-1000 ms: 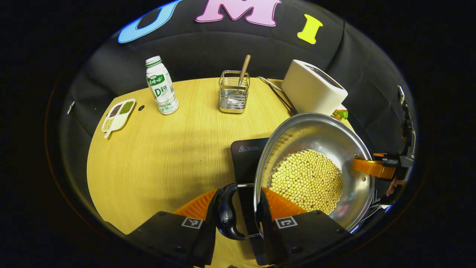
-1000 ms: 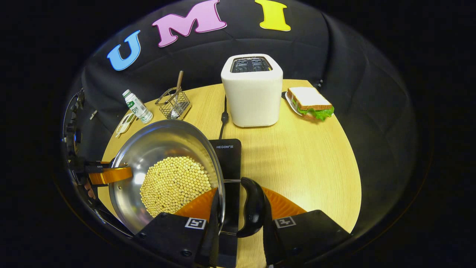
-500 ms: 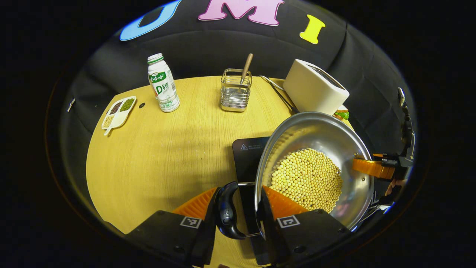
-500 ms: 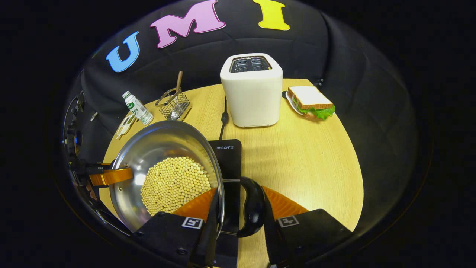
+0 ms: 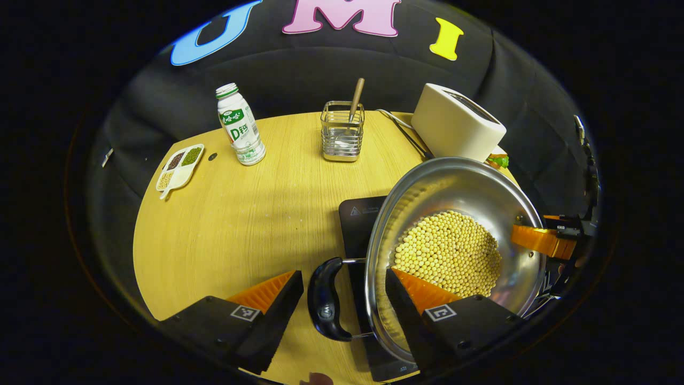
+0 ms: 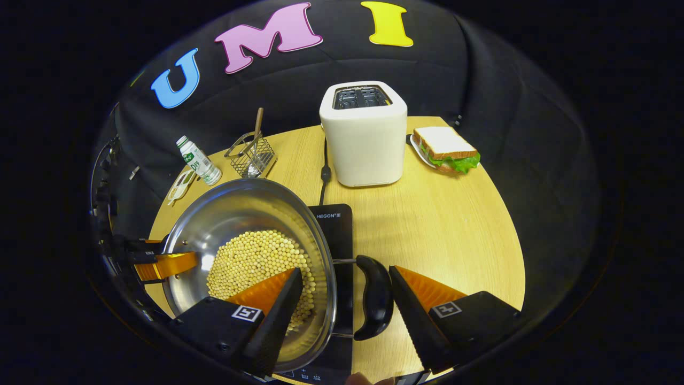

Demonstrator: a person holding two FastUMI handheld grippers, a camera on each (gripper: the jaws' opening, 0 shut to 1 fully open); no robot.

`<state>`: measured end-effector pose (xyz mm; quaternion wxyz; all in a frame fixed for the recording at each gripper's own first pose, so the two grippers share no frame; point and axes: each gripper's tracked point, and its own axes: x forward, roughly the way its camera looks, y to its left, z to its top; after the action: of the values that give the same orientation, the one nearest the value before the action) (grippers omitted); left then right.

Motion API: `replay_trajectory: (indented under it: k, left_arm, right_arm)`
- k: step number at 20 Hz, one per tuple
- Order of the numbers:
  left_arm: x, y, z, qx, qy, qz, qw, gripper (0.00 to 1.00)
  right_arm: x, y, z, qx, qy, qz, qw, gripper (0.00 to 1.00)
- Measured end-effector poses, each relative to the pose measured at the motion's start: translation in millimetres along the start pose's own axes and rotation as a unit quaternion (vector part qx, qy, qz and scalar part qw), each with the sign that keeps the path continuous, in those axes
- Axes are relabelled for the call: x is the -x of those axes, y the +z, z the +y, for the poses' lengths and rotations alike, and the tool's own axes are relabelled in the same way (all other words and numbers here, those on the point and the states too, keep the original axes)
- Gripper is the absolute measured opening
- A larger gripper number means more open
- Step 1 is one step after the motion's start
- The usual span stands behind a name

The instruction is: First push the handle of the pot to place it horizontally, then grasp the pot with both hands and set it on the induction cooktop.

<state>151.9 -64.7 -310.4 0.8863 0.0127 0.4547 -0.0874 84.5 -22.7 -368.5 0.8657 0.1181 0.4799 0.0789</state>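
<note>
In the left gripper view the left gripper (image 5: 342, 297) has its jaws spread wide, one finger out over the bare table (image 5: 224, 230), the other inside the pot's rim above the beans, with the pot's near loop handle (image 5: 324, 307) standing free in the gap, neither finger pressing on it. In the right gripper view it is the same story: the right gripper (image 6: 344, 299) is parted, one finger dipping over the beans, the other outside, and the dark loop handle (image 6: 374, 297) sits loose between them, touched by neither as far as can be seen. The pot (image 5: 454, 187), a shiny steel pan holding a heap of pale yellow beans (image 5: 449, 251), sits on the black induction cooktop (image 5: 355, 224), whose slab shows beyond the rim at its far side and under its near edge. Across the pot in the left gripper view, the opposite gripper's fingers (image 5: 539, 240) show at the far rim. Farther back on the round wooden table, a white toaster (image 6: 363, 133) stands behind the cooktop with its cord trailing forward, a sandwich (image 6: 446, 147) on a plate beside it. Toward the far left stand a wire utensil holder (image 5: 342, 131) with a wooden-handled tool, a small bottle (image 5: 240, 131), and a divided dish (image 5: 179, 167) of grains near the table's edge.
</note>
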Motion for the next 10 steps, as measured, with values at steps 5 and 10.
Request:
replay_trajectory:
  k: [5,10]
  left_arm:
    - [25.6,15.3,2.3,-0.003,0.006,-0.04,0.999,0.96]
    - [75.8,50.2,-8.5,-0.003,0.005,-0.13,0.992,0.96]
  right_arm:
    - [26.3,20.1,-8.6,0.012,-0.027,-0.048,0.998,0.99]
    - [74.5,54.0,-2.2,0.035,-0.043,-0.118,0.992,0.99]
